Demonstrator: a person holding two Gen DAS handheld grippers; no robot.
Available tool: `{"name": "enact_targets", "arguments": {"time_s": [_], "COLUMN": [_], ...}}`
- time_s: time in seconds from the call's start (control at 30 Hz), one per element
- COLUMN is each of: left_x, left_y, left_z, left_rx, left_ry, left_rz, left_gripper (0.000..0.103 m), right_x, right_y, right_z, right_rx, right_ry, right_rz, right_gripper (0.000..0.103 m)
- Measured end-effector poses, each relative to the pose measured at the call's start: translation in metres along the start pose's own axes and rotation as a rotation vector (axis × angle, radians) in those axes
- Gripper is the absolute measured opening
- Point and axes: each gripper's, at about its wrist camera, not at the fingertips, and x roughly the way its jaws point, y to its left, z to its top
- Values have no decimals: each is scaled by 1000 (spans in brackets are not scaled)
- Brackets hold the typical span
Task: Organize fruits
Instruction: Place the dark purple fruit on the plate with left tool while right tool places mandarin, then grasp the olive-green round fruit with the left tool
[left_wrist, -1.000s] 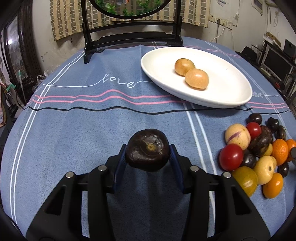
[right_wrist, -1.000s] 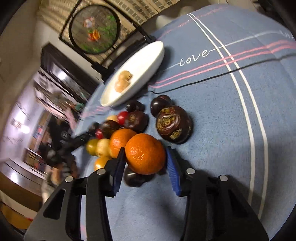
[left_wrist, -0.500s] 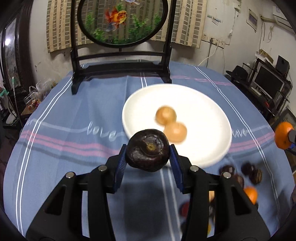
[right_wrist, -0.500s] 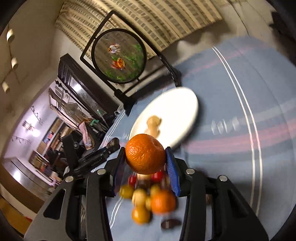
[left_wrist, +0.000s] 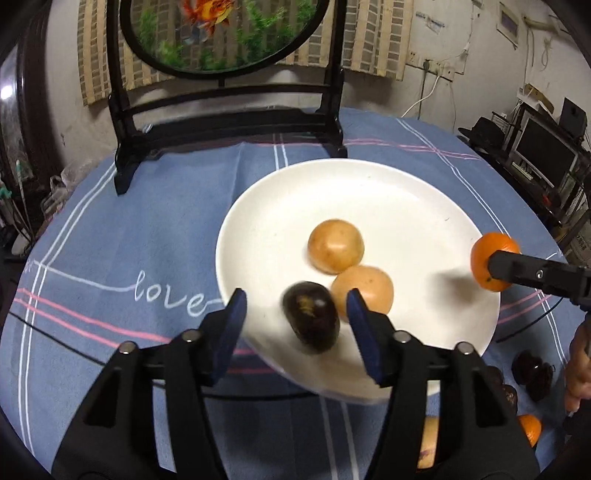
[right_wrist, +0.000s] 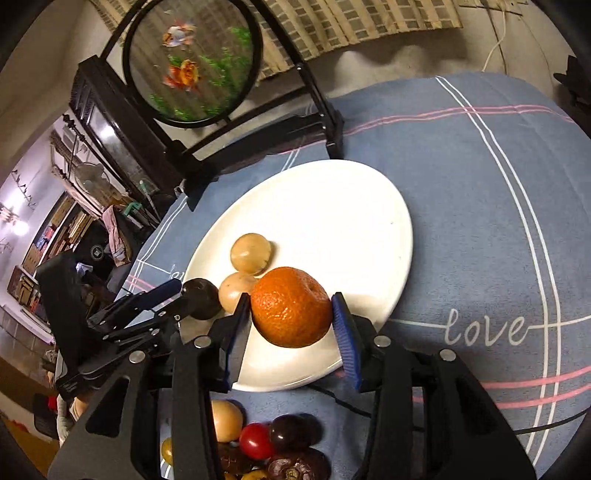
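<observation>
Left tongs gape around the dark fruit lying at the white plate's 6 o'clock rim, while right tongs clamp the orange above it, seemingly needing lowering and release next.

The word "love" stands in white script on the blue tablecloth, left of the white plate in the left wrist view, right of it in the right.
</observation>
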Motion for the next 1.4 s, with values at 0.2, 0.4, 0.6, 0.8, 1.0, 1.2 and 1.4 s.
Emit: {"name": "enact_targets", "arguments": {"time_s": [0.2, 0.4, 0.6, 0.8, 1.0, 1.2, 1.4], "left_x": [-14, -35, -66, -98, -97, -85, -95], "left_y": [4, 16, 2, -20, -46, -30, 27], "left_z": [0, -11, -58, -102, -120, -115, -109], "left_rx": [-9, -51, -11, 87, 211, 169, -79], "left_ry": [-44, -63, -45, -73, -40, 10, -30], "left_rz": [4, -1, -40, -54, -66, -8, 49], "left_gripper": [80, 90, 93, 96, 99, 101, 101], "right_x": [-26, -67, -113, -135, -136, -141, -144], "right_y": [-4, 0, -19, -49, -55, -50, -50], "right_z": [0, -12, -59, -82, -86, -85, -87], "right_rx": [21, 14, 45, 136, 186, 172, 169], "right_ry": [-93, -171, -285, -313, -292, -303, -308], "right_rz": [20, 33, -8, -9, 10, 11, 18], "right_gripper": [75, 75, 100, 101, 101, 101, 101]}}
